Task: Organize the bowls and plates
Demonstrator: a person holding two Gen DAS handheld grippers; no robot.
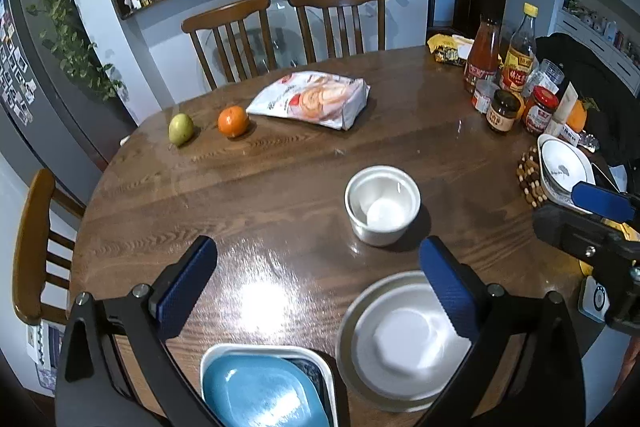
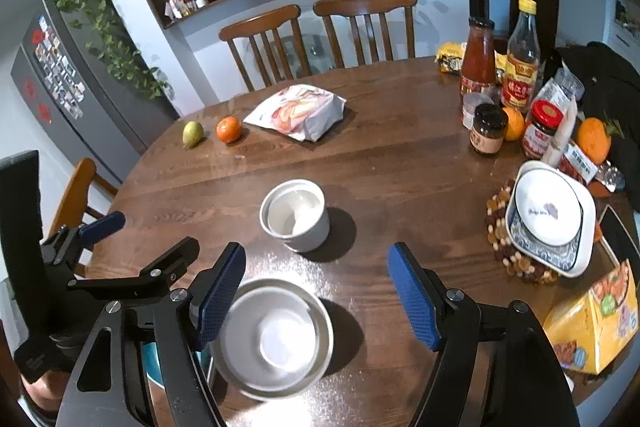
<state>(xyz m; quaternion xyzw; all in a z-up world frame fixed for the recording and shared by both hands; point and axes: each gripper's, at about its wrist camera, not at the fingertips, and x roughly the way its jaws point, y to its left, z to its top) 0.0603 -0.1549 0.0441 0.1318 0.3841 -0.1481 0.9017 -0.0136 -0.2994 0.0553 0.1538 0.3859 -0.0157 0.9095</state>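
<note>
The round table [image 1: 280, 187] is dark, glossy wood with a strong grain. Near its middle stands a small white glazed cup-shaped bowl [image 1: 383, 209] with a second one nested inside. At the near edge lies a shallow white bowl [image 1: 404, 343] stacked on a wider round plate, and beside it a rounded-square blue dish [image 1: 256, 391] in a white-rimmed tray. At the right edge a white bowl with a grey print [image 2: 547, 207] sits in a square blue-patterned dish on a beaded wooden trivet [image 2: 500, 239]. The left gripper [image 1: 318, 291] hangs over the near stacks, jaws spread wide and empty; the right gripper [image 2: 316, 301] likewise, its ribbed blue pads [image 2: 412, 301] apart, holding nothing.
</note>
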